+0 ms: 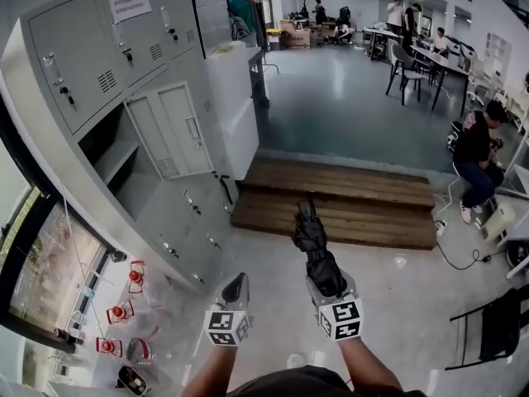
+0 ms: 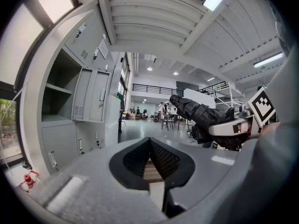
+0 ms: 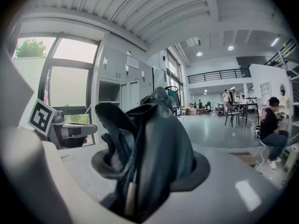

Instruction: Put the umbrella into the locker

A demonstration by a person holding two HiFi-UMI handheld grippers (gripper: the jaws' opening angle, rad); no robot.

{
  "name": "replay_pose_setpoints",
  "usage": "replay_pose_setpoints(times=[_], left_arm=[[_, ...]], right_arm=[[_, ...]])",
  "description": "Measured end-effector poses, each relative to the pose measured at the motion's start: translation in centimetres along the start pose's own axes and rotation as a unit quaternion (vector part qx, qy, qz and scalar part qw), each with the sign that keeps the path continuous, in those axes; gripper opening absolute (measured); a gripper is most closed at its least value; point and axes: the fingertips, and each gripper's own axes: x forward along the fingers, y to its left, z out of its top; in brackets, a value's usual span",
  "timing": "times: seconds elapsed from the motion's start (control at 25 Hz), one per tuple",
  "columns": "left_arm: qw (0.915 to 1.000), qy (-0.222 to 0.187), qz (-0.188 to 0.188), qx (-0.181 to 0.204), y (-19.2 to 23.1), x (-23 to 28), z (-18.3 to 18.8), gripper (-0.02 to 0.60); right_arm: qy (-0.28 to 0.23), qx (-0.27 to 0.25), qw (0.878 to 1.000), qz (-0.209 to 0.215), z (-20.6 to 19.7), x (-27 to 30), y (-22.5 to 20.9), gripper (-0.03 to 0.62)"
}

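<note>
From my feed, the right gripper (image 1: 330,286) is clamped on the near end of the umbrella (image 1: 311,236), which is folded, dark and wrinkled. In the right gripper view its fabric fills the space between the jaws, and they press on it from both sides. The umbrella points away from me toward the wooden step (image 1: 355,190), with its far tip over the near edge of the step. It is out in the room above the floor (image 1: 273,263), well apart from the locker (image 1: 62,52), and no part of it is inside. The left gripper (image 1: 235,289) hangs just left of the right one, at about the same reach. Its jaws are drawn narrow, with the tips nearly meeting. In its own view only a thin slit shows between the black pads, and nothing is in it. The locker bank runs along the left side of the scene. One compartment (image 1: 103,143) is open, its double door (image 1: 172,129) swung out toward the room. A shelf (image 1: 116,157) crosses the inside, and the space looks dark. The doors above are shut, and one carries a white notice (image 1: 130,2) that I cannot read. A white cabinet (image 1: 233,98) stands against the far end of the bank. On the right, a person (image 1: 477,155) in dark clothes sits beside the step. Far across the floor there are chairs (image 1: 407,69) around a table (image 1: 438,56).
</note>
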Motion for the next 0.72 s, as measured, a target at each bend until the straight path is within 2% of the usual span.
replay_pose_setpoints(times=[0.32, 0.72], left_arm=[[0.9998, 0.000, 0.016, 0.014, 0.9, 2.2, 0.9, 0.005], [0.9988, -0.010, 0.047, 0.009, 8.0, 4.1, 2.0, 0.005]], right_arm=[[0.002, 0.003, 1.000, 0.020, 0.0, 2.7, -1.5, 0.247], [0.003, -0.012, 0.998, 0.055, 1.7, 9.4, 2.1, 0.249]])
